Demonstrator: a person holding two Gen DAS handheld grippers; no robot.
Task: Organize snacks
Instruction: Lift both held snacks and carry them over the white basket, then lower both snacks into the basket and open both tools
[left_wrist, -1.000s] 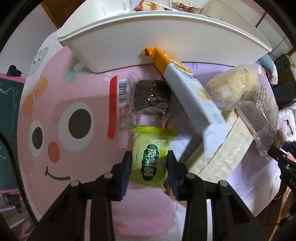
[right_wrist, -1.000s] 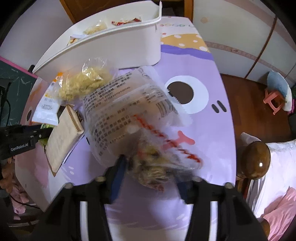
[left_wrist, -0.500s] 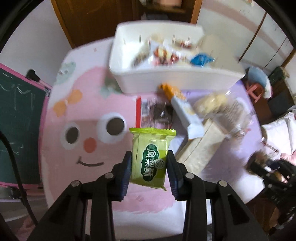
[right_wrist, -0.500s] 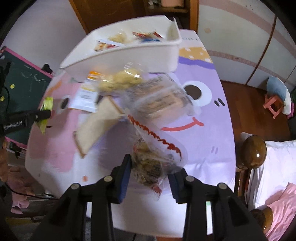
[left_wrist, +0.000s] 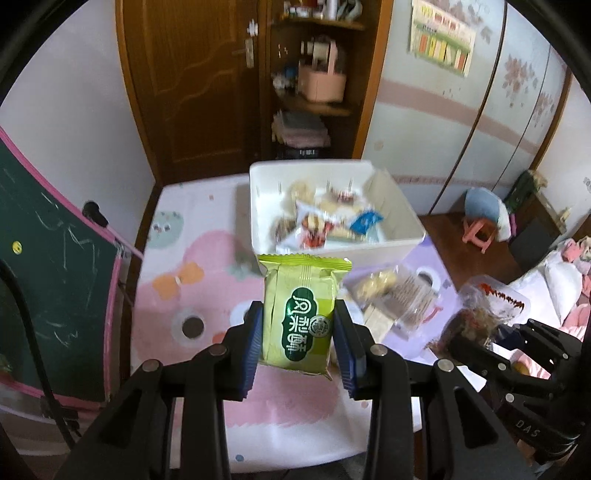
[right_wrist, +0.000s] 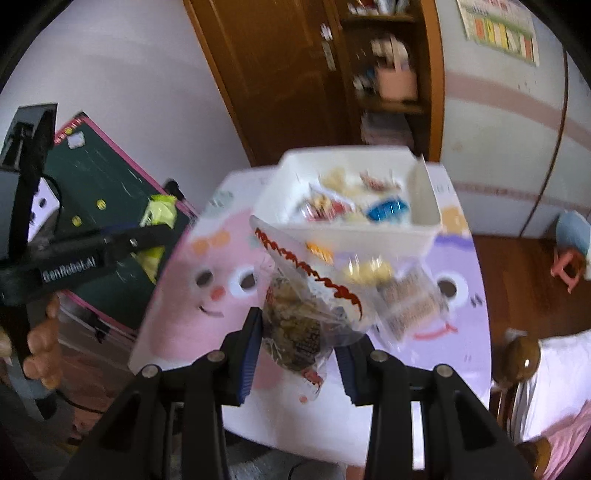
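Gripping a green snack packet (left_wrist: 301, 317), the left gripper (left_wrist: 298, 341); right gripper (right_wrist: 299, 341) clamps a seemingly clear snack bag (right_wrist: 306, 317).

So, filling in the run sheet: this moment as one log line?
left tongs: shut on green snack packet | right tongs: shut on clear snack bag | white bin: partly filled

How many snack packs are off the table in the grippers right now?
2. The green snack pack is clamped in the left gripper; the clear bag of dark snacks is clamped in the right gripper. Other packs lie on the table or in the white bin.
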